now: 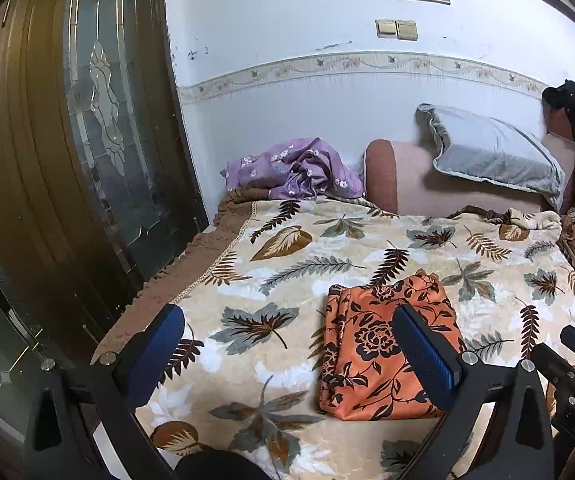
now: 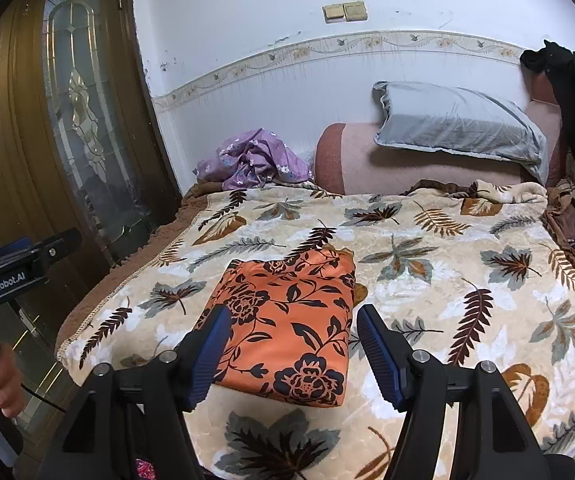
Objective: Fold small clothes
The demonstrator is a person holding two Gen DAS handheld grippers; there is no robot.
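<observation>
An orange garment with a black flower print point(image 1: 371, 344) lies folded into a flat rectangle on the leaf-patterned blanket point(image 1: 287, 264); it also shows in the right wrist view point(image 2: 287, 320). My left gripper point(image 1: 287, 344) is open and empty, held above the bed, its right finger in front of the garment's right side. My right gripper point(image 2: 293, 340) is open and empty, above the garment's near edge, one finger on each side of it. A crumpled purple flowered garment point(image 1: 295, 172) lies at the bed's far left, also in the right wrist view point(image 2: 253, 160).
A grey pillow point(image 2: 459, 124) leans on a pink bolster point(image 2: 387, 164) at the head of the bed. A wooden door with glass point(image 1: 87, 140) stands close on the left. Dark clothing point(image 2: 571, 80) hangs at the far right. The left gripper's body point(image 2: 19, 264) shows at the left.
</observation>
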